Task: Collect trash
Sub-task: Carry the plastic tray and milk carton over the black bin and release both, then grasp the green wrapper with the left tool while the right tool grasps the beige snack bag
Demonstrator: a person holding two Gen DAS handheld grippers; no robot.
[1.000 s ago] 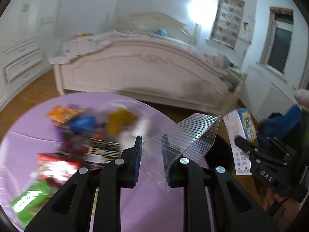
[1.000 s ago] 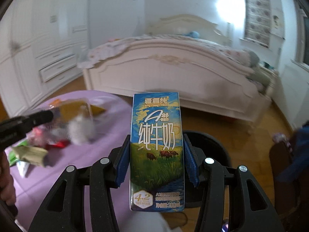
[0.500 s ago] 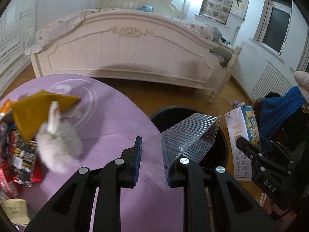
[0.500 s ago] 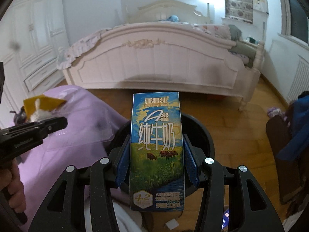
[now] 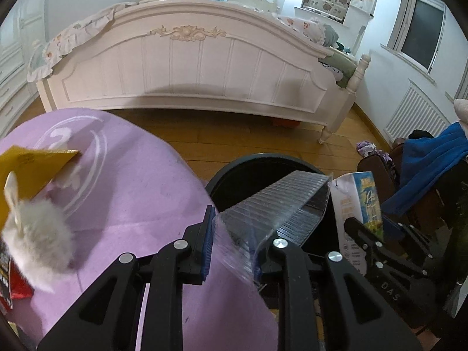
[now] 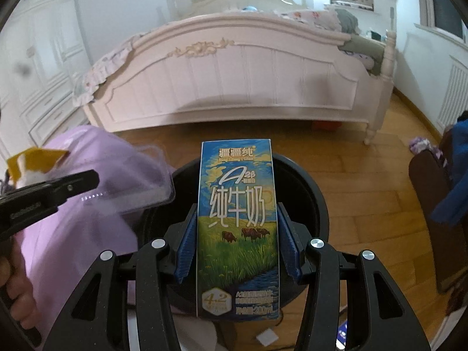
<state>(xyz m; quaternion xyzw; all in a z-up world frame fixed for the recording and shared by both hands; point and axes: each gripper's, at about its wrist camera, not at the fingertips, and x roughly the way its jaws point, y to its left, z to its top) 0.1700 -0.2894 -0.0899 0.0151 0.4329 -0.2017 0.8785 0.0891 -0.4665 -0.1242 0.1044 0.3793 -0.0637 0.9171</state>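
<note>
My left gripper [image 5: 231, 245] is shut on a clear ribbed plastic tray [image 5: 275, 204] and holds it over the near rim of the black trash bin [image 5: 248, 166]. My right gripper [image 6: 237, 245] is shut on a blue and green milk carton [image 6: 237, 225], upright above the same bin [image 6: 304, 193]. In the left wrist view the carton [image 5: 359, 213] and the right gripper [image 5: 380, 251] show at the right. In the right wrist view the left gripper [image 6: 58, 190] and the clear tray [image 6: 140, 181] show at the left.
A round table with a purple cloth [image 5: 122, 181] stands left of the bin, with a yellow packet [image 5: 32, 163], a white fluffy toy [image 5: 38, 242] and red wrappers [image 5: 14, 286]. A white bed [image 5: 190, 67] is behind. A chair with blue cloth [image 5: 430, 163] stands at the right.
Both grippers swung right from the table to over the bin, each keeping its load. The table trash slid out to the left of view.
</note>
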